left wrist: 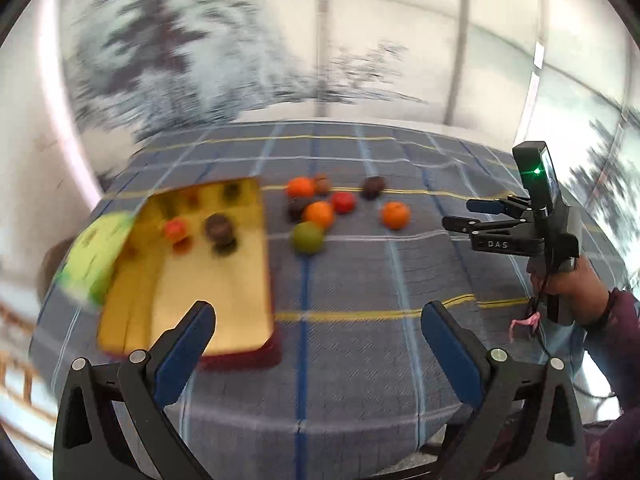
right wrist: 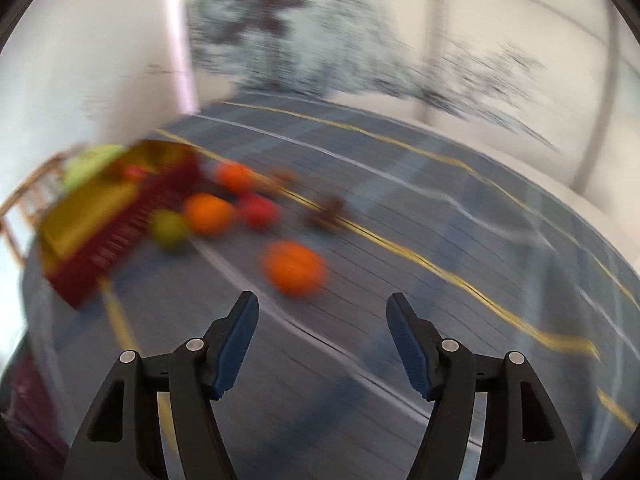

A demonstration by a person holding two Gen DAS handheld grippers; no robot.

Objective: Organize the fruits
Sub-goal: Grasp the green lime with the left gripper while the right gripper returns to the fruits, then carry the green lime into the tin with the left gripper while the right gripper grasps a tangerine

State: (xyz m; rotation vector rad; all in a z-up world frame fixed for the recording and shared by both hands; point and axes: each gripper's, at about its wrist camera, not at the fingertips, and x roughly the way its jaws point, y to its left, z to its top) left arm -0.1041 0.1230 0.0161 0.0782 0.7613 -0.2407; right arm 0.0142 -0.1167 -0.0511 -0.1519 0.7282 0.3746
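Orange [right wrist: 295, 267] just beyond gaping right tongs [right wrist: 322, 344]

Both views low over fruit-strewn table [left wrist: 360, 264].

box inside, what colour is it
Shiny gold inside the box, with dark red outer walls; clearest in the left wrist view.

A home-like room, by the look of it

Ahead of the jaws lay a table under a blue plaid cloth [left wrist: 360, 264], backed by large windows [left wrist: 360, 40] with blurred trees outside; a wooden chair [right wrist: 28, 200] stood at far left.
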